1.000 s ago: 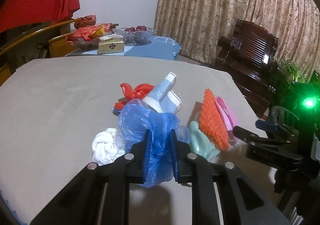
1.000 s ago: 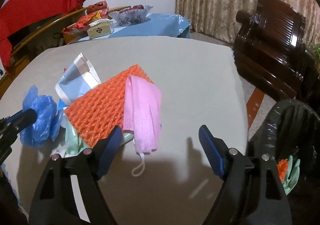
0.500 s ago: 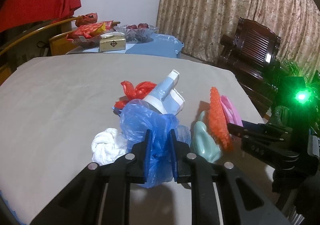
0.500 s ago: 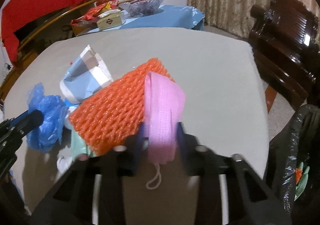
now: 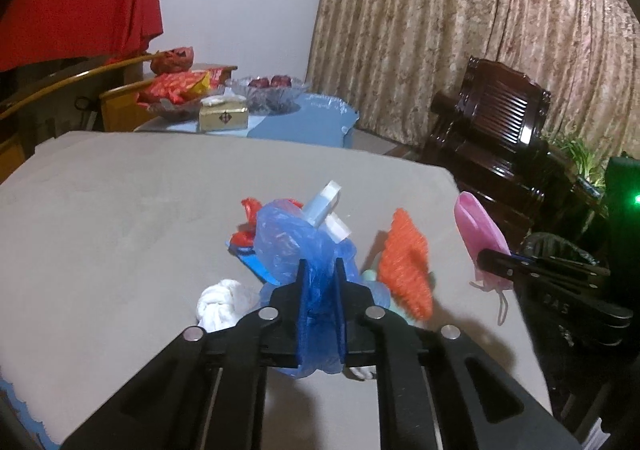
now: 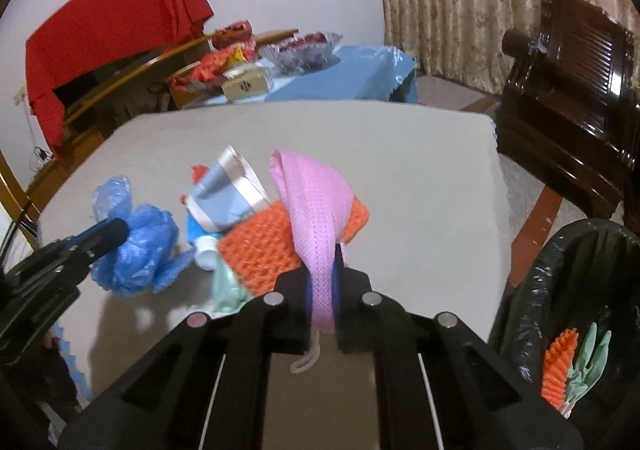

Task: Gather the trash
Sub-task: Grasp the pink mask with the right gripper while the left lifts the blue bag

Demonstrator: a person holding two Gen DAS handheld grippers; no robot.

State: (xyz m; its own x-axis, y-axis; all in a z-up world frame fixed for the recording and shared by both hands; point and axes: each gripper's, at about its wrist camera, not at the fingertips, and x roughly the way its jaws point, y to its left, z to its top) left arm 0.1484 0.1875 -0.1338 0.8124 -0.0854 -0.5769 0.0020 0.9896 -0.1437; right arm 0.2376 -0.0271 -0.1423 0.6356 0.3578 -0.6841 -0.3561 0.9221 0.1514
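We can read very little lettering. On the side of the right gripper's (image 5: 496, 260) black body, seen from the left wrist camera, embossed characters look like "SAS", though we are not sure of them. The gold-coloured box (image 5: 224, 118) on the blue-covered side table carries a dark diamond-shaped emblem with a character we cannot make out. The red snack packets (image 5: 174, 86) show print too blurred for us to read.

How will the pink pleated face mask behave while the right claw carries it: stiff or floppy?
Probably floppy: the pink pleated face mask folds over above the right claw, which is shut on it. Likely light, being thin fabric. Its white ear loop dangles below and might snag.
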